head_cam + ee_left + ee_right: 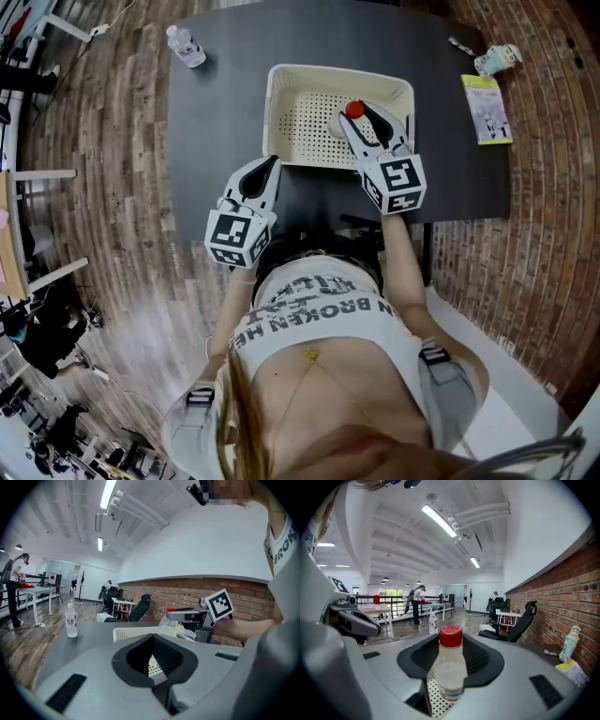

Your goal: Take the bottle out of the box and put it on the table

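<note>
Closest to the lens, the person's white printed shirt (319,314) is filling the near edge. Beyond it the dark table (225,103) is carrying a cream perforated box (281,112). Just near-left of the box, the left gripper (272,164) is hovering with its fingers drawn together and empty. On the right, the right gripper (361,117) is reaching into the box, its fingers clamping the red-capped bottle (450,667), which is standing upright over the box floor.
</note>
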{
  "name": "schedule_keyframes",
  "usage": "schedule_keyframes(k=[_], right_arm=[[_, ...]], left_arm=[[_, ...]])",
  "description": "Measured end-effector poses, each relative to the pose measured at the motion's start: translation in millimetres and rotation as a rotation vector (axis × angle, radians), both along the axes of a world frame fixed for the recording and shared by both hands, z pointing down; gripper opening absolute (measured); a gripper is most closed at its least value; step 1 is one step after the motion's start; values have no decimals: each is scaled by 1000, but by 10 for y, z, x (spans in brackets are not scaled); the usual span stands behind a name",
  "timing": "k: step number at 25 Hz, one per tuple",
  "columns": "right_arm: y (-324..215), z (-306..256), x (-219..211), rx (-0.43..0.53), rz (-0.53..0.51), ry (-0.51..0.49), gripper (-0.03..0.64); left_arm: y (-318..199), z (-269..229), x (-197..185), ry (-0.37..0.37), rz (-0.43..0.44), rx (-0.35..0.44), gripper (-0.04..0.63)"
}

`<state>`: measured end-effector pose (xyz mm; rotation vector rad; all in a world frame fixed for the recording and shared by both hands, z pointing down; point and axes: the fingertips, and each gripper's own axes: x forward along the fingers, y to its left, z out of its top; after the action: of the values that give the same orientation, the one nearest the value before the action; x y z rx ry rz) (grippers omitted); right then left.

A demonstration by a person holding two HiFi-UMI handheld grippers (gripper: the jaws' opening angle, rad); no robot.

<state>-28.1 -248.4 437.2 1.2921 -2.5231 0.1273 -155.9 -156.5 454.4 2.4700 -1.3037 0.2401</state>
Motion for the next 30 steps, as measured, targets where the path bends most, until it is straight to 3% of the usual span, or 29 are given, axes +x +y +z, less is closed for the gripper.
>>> schedule_keyframes(k=[19, 30], right_arm=[[260, -626, 348, 35, -3, -46, 149], [387, -802, 955, 64, 73, -33, 146]], left_arm=[[105, -122, 465, -9, 87, 30, 5], [158, -114, 947, 4, 156, 24, 5]])
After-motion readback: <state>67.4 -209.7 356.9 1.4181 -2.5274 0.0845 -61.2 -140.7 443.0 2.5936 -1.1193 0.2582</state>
